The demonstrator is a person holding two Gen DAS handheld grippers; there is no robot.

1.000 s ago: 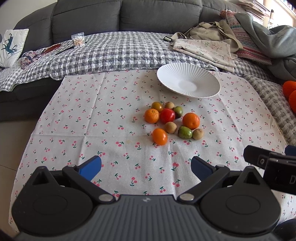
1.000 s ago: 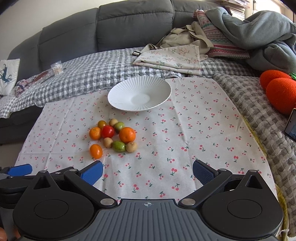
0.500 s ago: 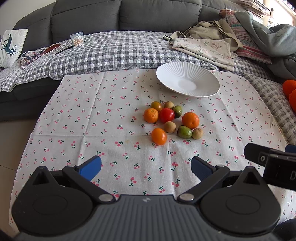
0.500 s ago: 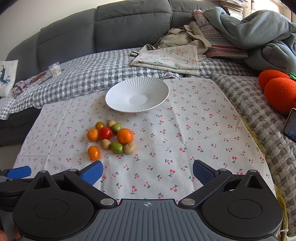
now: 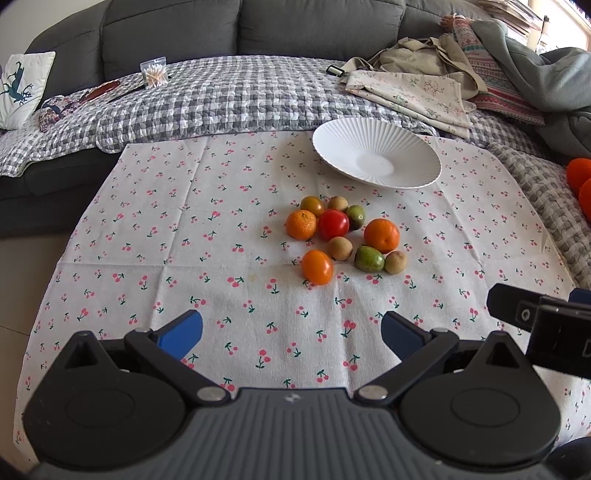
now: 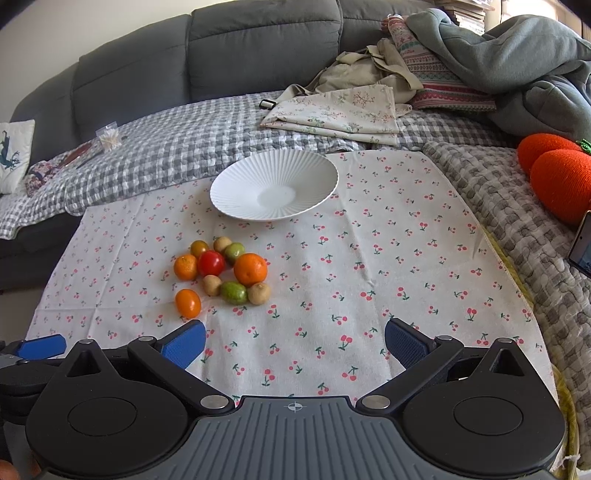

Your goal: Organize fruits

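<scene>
Several small fruits lie in a cluster on the cherry-print cloth [image 5: 221,258]: a red tomato [image 5: 333,224], two oranges [image 5: 381,235], an orange tomato [image 5: 317,266], green and brown ones. The cluster also shows in the right wrist view [image 6: 221,271]. An empty white ribbed plate [image 5: 376,157] [image 6: 274,185] stands just behind them. My left gripper [image 5: 291,334] is open and empty, well short of the fruit. My right gripper [image 6: 294,343] is open and empty, near and right of the cluster.
A grey sofa [image 5: 166,33] with a checked blanket [image 5: 221,96] runs behind the cloth. Folded cloths and clothes [image 6: 369,99] pile at the back right. Orange knitted cushions [image 6: 557,173] and a phone [image 6: 580,243] lie at the right.
Both grippers have moved slightly forward toward the fruit; the cluster and plate sit a little closer in both views. Nothing has been grasped.
</scene>
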